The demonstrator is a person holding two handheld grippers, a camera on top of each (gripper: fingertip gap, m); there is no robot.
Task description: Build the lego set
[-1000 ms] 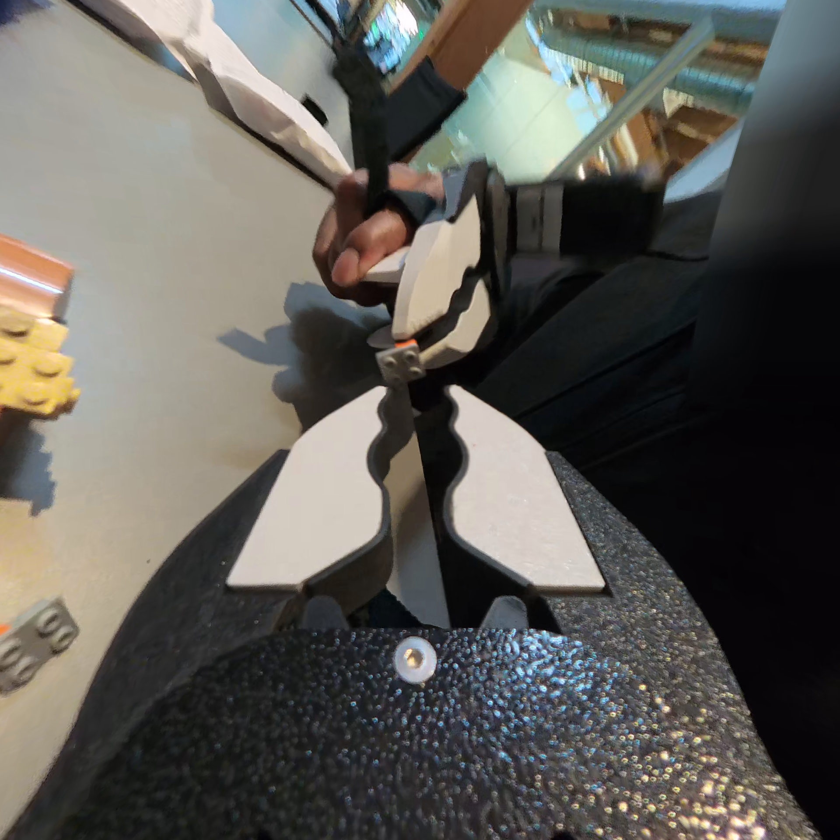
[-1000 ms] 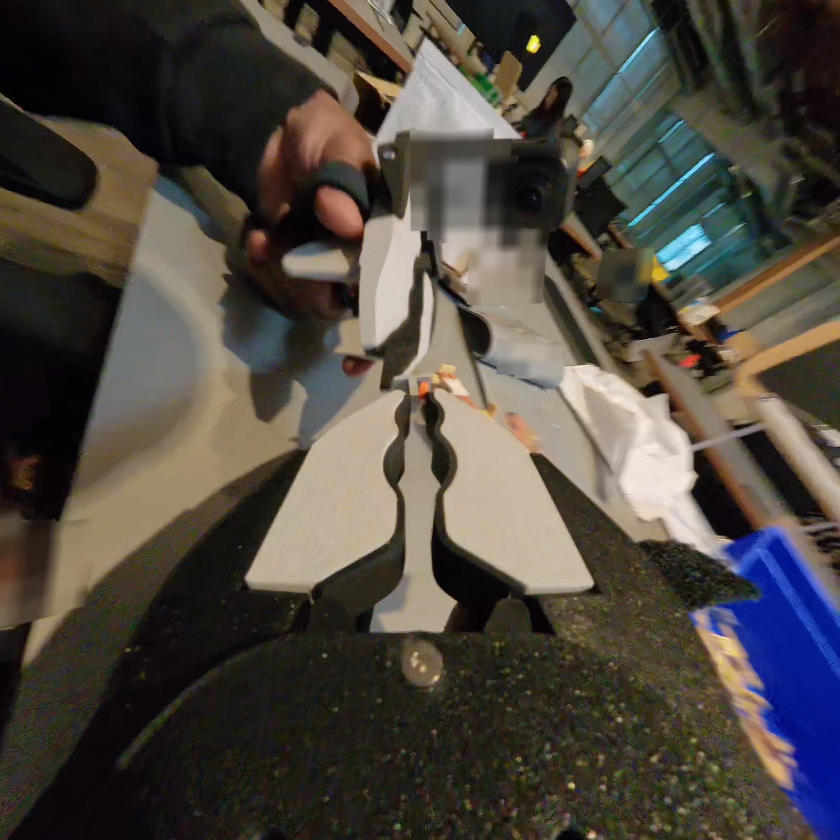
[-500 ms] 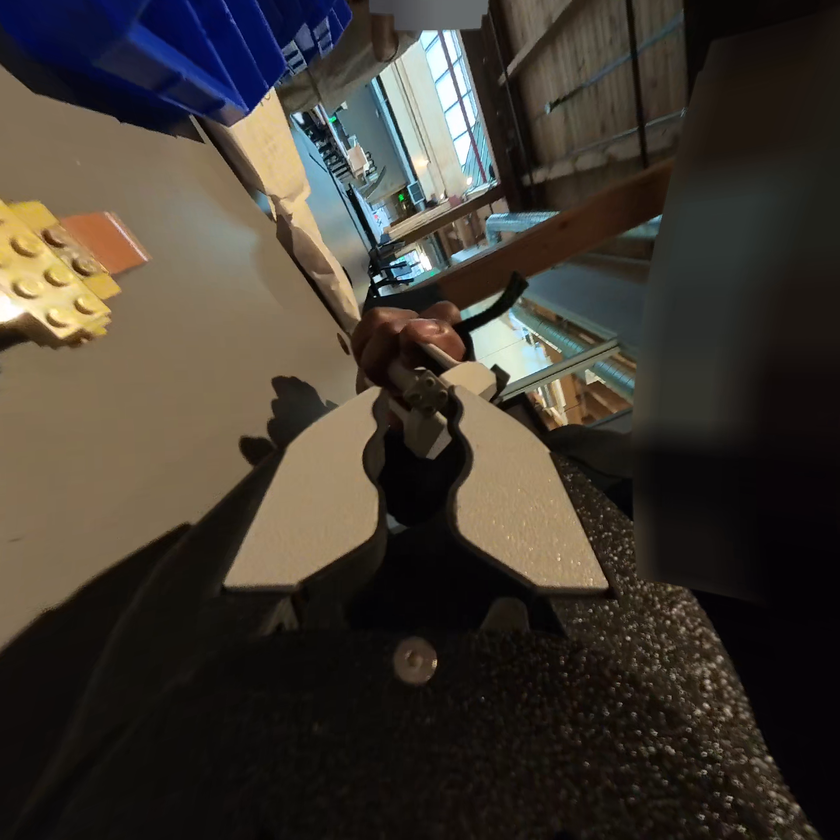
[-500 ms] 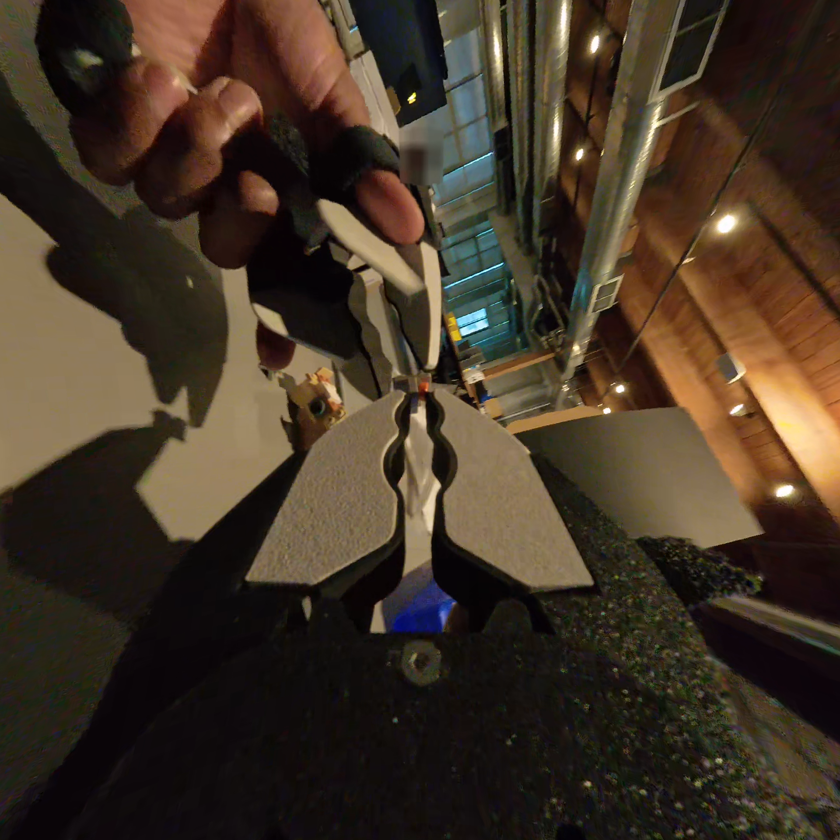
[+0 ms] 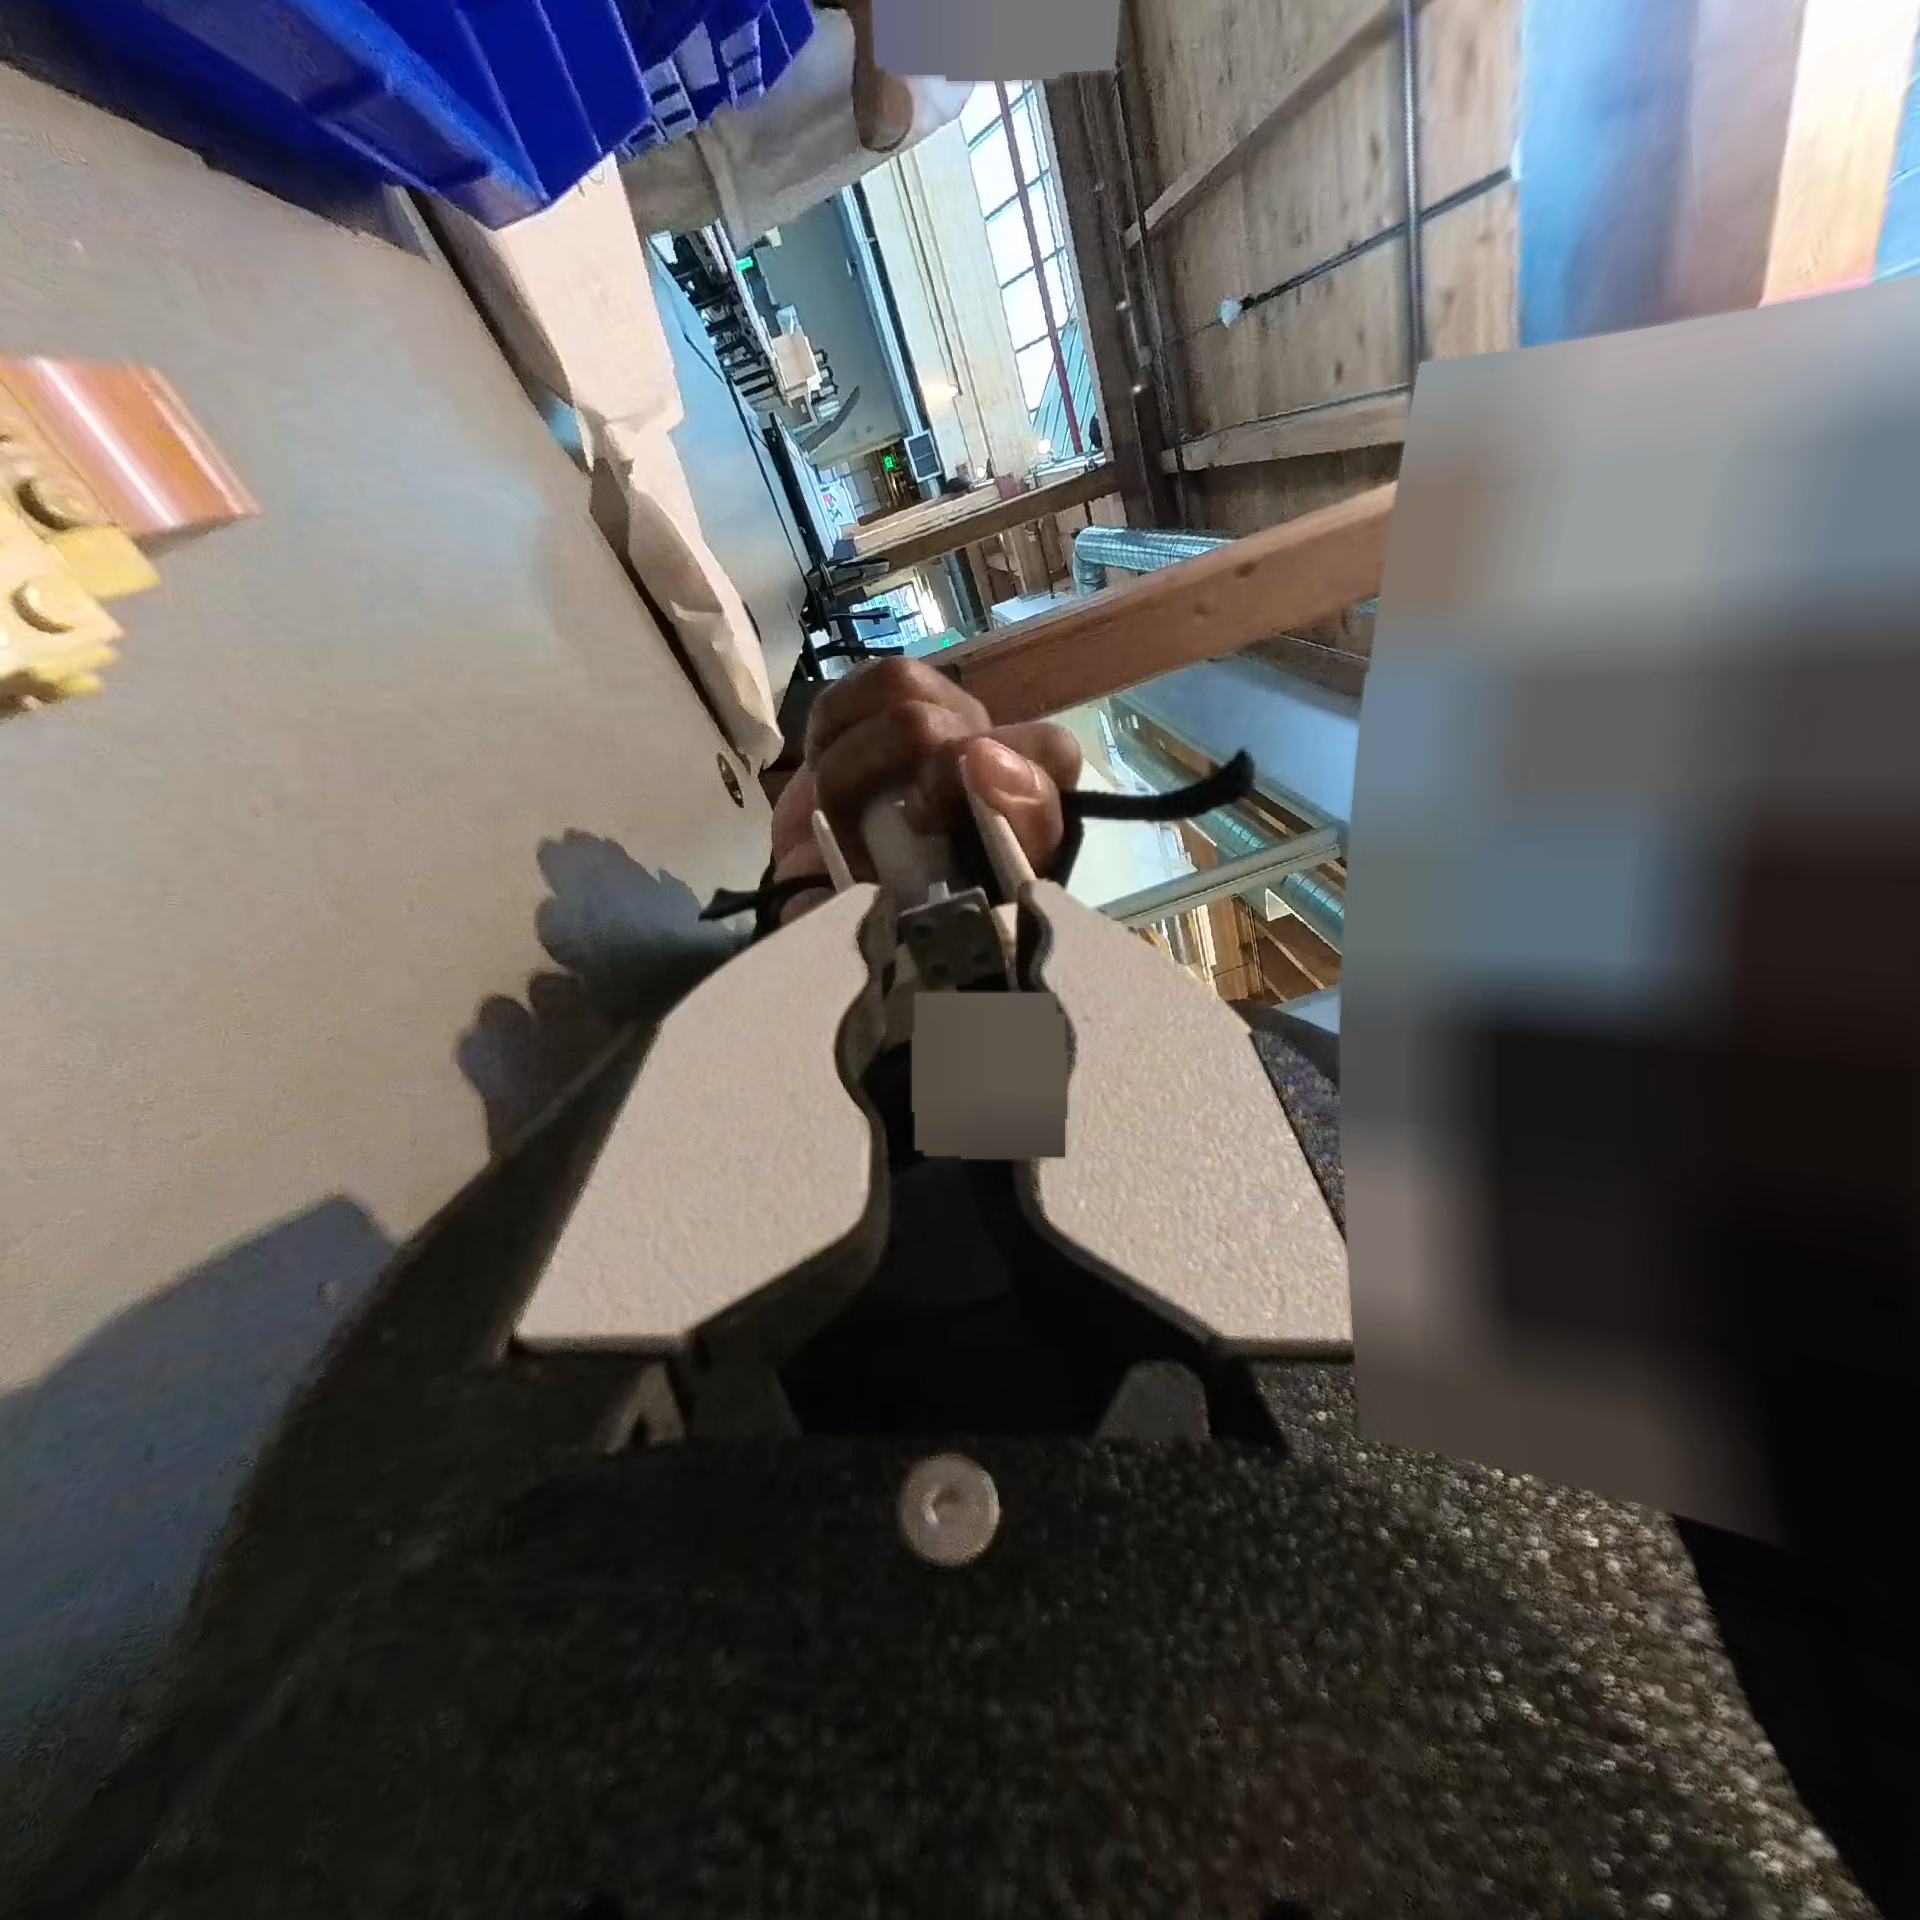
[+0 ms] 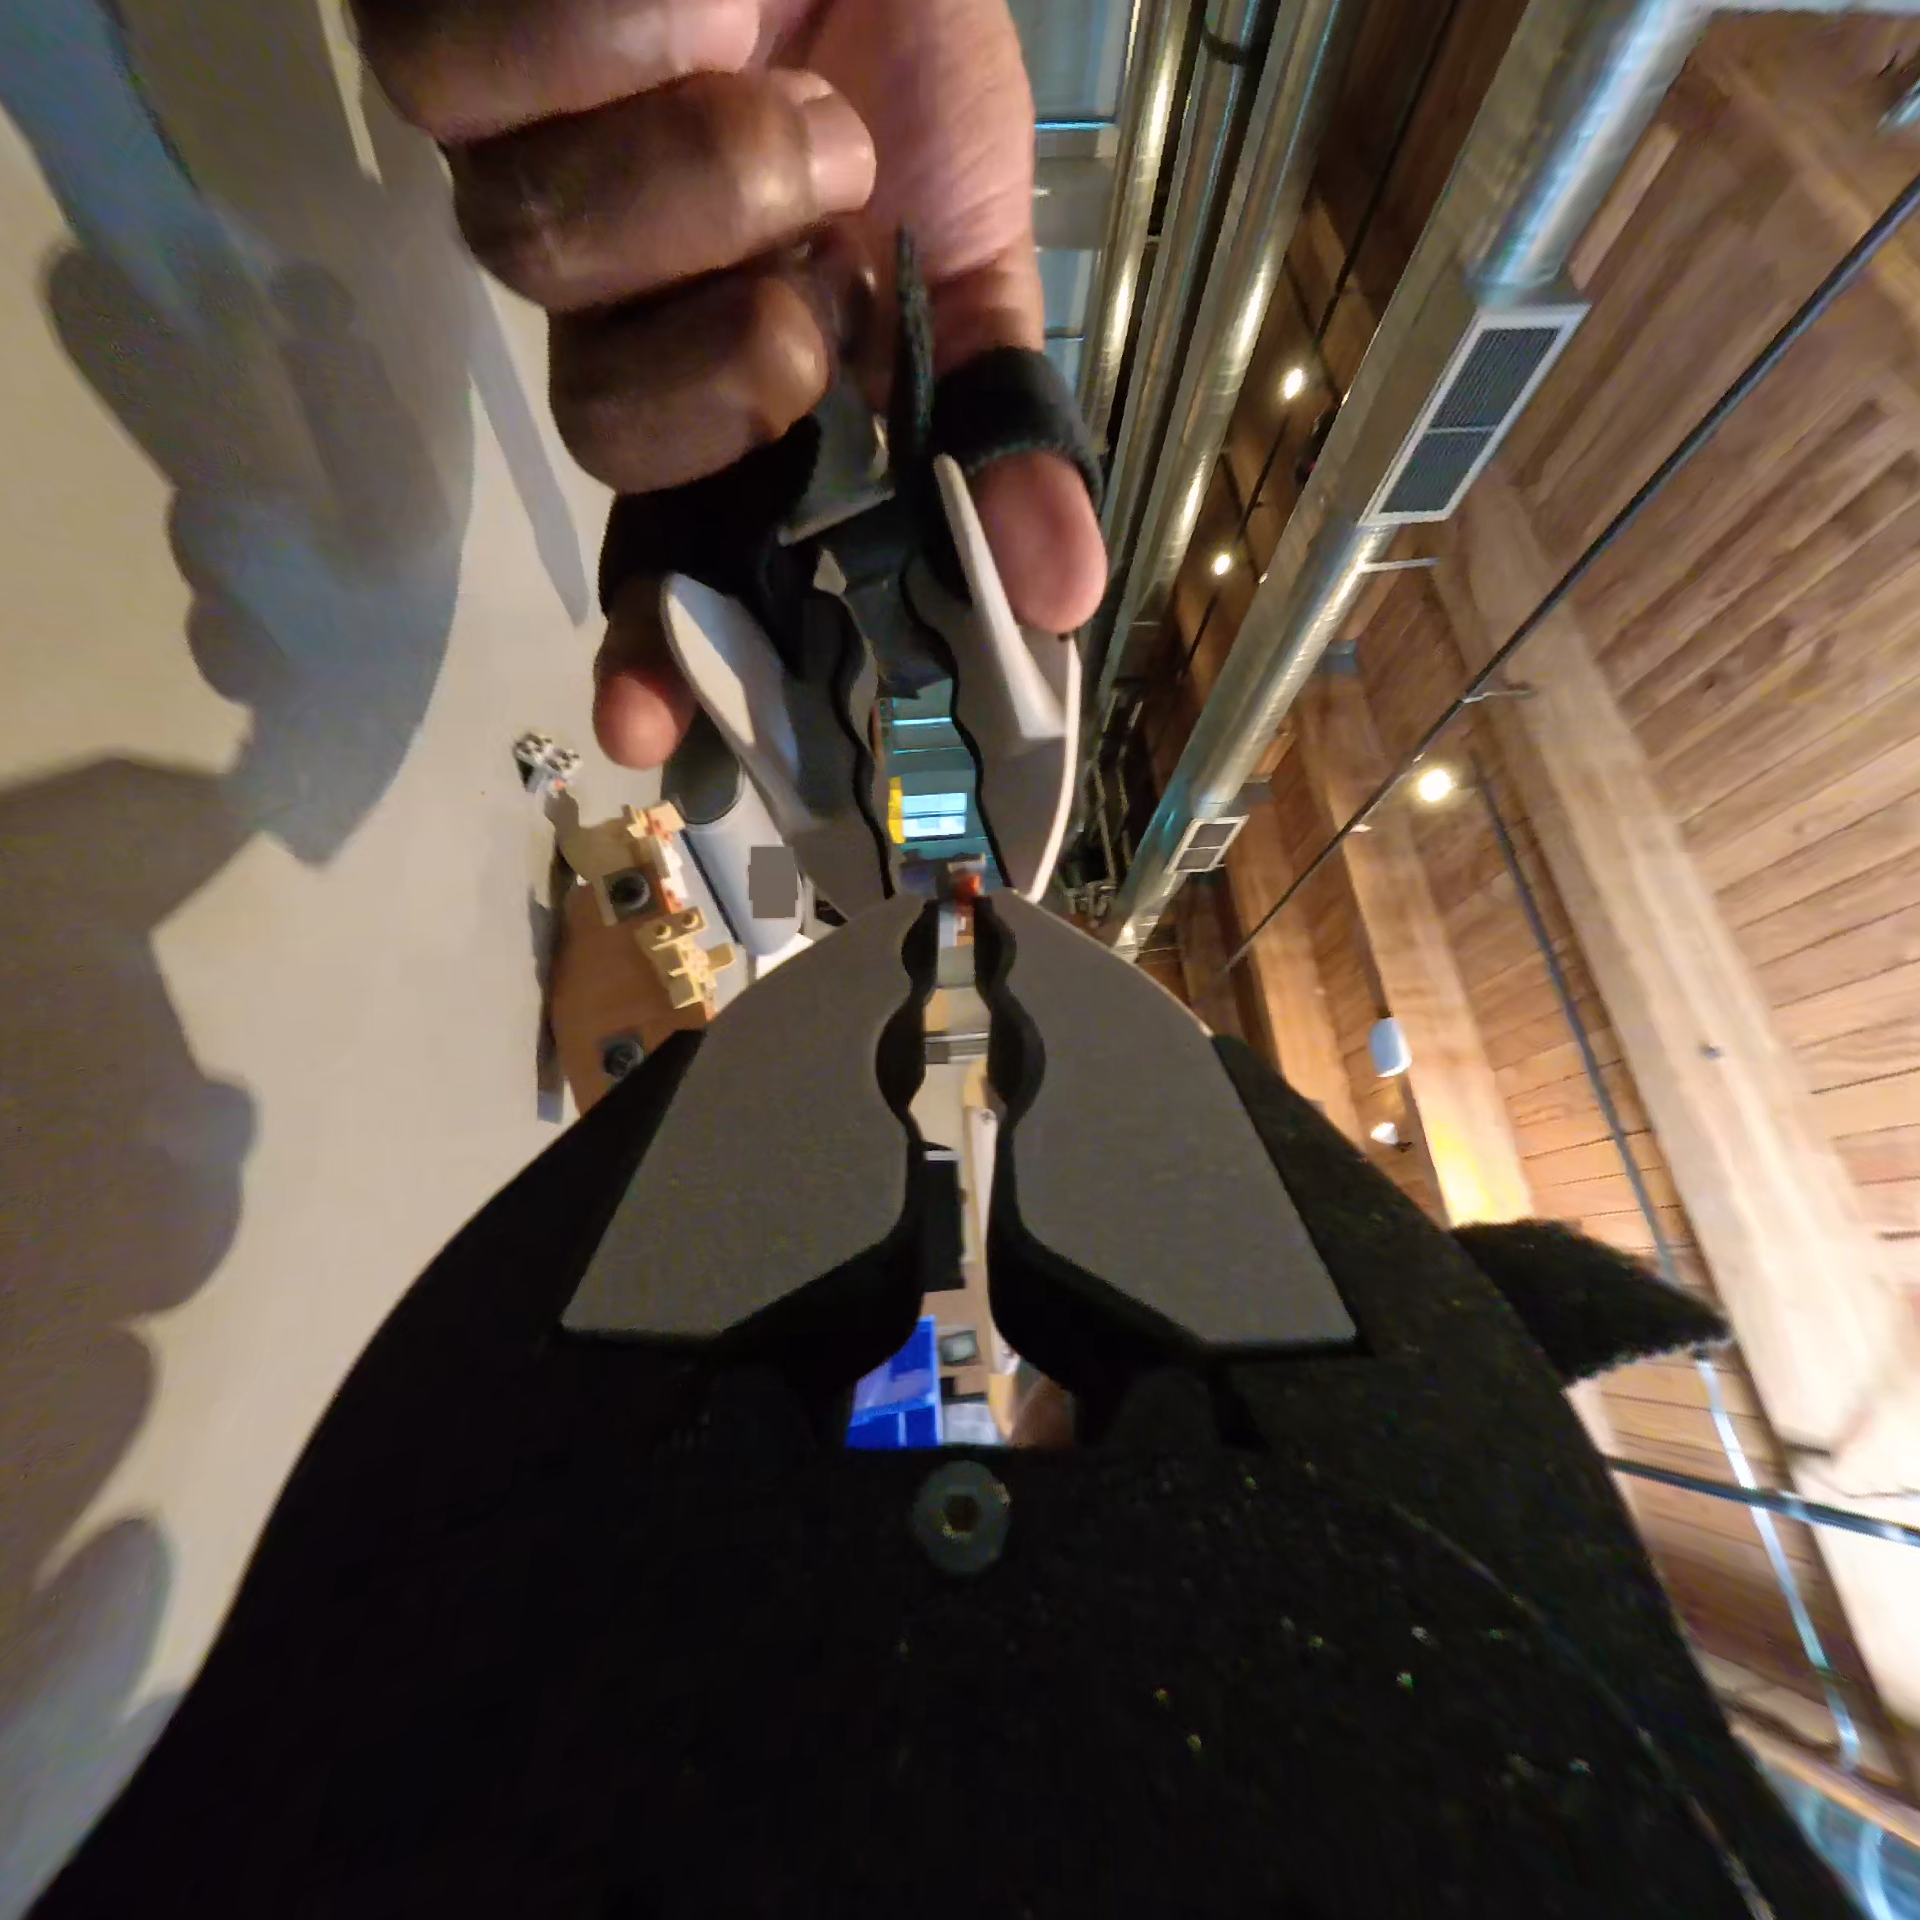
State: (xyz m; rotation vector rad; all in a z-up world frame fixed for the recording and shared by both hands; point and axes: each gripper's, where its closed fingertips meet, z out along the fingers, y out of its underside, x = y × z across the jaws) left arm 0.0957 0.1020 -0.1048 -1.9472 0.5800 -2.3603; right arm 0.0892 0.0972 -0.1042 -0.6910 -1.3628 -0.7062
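My right gripper (image 6: 951, 912) is shut on a small grey lego piece with an orange part (image 6: 961, 888) and holds it in the air. My left gripper (image 5: 948, 906) faces it tip to tip. Its jaws are a little apart, one on each side of the same piece (image 5: 945, 935). I cannot tell if they touch it. A hand (image 6: 727, 208) holds the left gripper, whose fingers (image 6: 748, 707) show in the right wrist view. A hand (image 5: 914, 727) holds the right gripper in the left wrist view.
A tan and brown lego build (image 6: 644, 935) lies on the grey table (image 6: 312, 935), with a small grey piece (image 6: 545, 753) beside it. The left wrist view shows tan plates (image 5: 42, 603), a brown piece (image 5: 125, 447), blue bins (image 5: 364, 83) and a white bag (image 5: 644, 416).
Both grippers have tilted up off the table and come together. The left gripper's jaws, wider a second ago, now straddle the piece that the right gripper keeps holding.
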